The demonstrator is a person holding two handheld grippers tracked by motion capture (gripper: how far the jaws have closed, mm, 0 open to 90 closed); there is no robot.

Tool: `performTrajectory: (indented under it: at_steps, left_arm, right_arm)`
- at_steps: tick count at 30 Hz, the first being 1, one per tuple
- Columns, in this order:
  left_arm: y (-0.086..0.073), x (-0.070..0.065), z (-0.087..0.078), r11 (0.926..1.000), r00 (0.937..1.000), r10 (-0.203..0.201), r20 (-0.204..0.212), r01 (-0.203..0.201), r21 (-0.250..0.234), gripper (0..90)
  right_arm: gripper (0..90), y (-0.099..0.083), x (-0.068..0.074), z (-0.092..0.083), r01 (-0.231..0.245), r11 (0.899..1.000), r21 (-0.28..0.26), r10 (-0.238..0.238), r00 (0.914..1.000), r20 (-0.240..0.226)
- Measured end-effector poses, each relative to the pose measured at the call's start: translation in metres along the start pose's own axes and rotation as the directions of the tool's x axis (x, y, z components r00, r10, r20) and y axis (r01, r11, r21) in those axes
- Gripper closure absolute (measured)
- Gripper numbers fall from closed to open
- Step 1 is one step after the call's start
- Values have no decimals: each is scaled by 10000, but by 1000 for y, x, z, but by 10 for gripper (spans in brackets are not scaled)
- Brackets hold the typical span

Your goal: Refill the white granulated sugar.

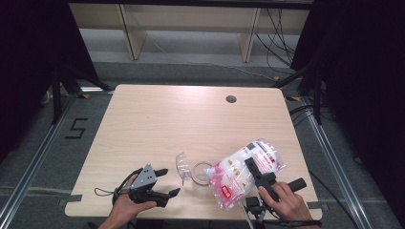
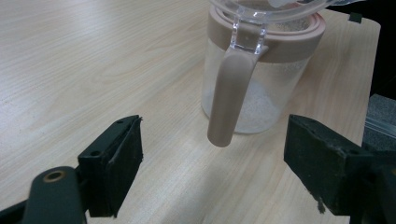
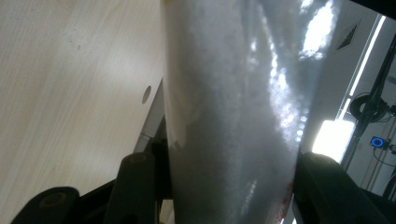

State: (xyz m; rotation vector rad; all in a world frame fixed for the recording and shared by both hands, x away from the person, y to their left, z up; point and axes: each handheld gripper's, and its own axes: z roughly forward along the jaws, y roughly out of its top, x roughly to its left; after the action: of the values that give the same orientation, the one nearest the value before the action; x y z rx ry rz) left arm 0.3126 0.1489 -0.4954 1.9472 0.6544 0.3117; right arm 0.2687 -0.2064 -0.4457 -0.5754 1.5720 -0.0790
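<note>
Right gripper [image 1: 261, 183] clamps the soft, slippery pink-and-white plastic bag [image 1: 239, 174] mid-body; left gripper [image 1: 167, 182] gapes empty; clear jar [image 2: 254, 88] waits

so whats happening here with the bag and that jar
A person works at a wooden table with a gripper in each hand. The right gripper is clamped on a clear plastic bag of white grains, held tilted with one end toward a clear jar that has a pinkish rim and handle and an open lid. The jar holds only a little white grain. The left gripper sits beside the jar, jaws open, holding nothing.
</note>
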Motion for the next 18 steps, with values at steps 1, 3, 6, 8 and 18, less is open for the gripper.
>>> performTrajectory:
  at_steps: [1,3,6,8,18]
  left_arm:
    - [0,0,0,10000,10000,-16,3,16,0,192]
    - [0,0,0,10000,10000,-22,11,22,3,193]
    - [0,-1,0,9999,9999,-123,-17,123,0,193]
    - [0,0,0,10000,10000,-68,15,68,-3,193]
    - [-1,-1,0,9999,9999,-132,32,132,20,192]
  right_arm:
    - [573,0,0,0,19,10000,4,-19,10000,9]
    - [575,0,0,0,-17,10000,1,17,10000,17]
    - [577,0,-1,0,32,10000,-13,-31,10000,79]
    - [579,0,0,0,-14,10000,25,14,10000,63]
    - [587,1,0,0,26,10000,31,-26,9999,99]
